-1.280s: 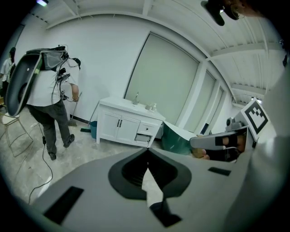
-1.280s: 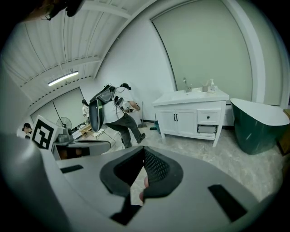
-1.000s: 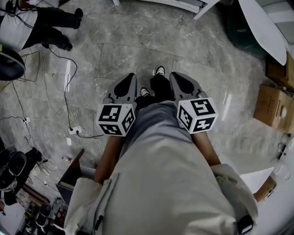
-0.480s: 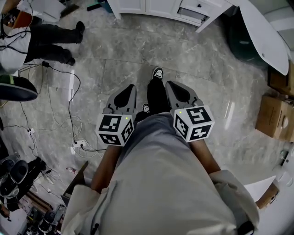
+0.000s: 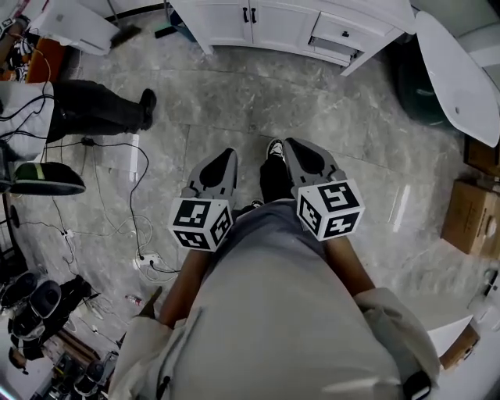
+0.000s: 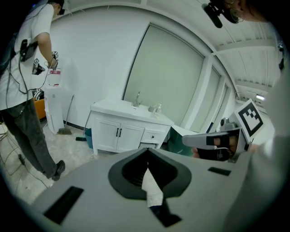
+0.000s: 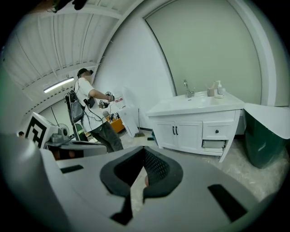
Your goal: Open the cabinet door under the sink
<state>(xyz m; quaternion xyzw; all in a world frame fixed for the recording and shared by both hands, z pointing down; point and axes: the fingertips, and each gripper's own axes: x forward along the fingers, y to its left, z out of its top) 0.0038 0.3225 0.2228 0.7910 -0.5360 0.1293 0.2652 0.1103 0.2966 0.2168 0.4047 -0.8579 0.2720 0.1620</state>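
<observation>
The left gripper (image 5: 224, 156) and the right gripper (image 5: 295, 147) are held side by side. The fingers of each are pressed together, and nothing is held between them. Well ahead of the fingertips the white cabinet (image 7: 225, 128) under the sink (image 7: 195, 105) is seen. Its two doors (image 7: 187, 135) are shut, so the inside is hidden. A cardboard box (image 5: 471, 212) is seen far to the right of the right fingers.

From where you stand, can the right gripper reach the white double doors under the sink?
Probably not yet: the right gripper is at the waist, with a stretch of grey marble floor before the white double doors. Nothing blocks the way; step closer.
</observation>
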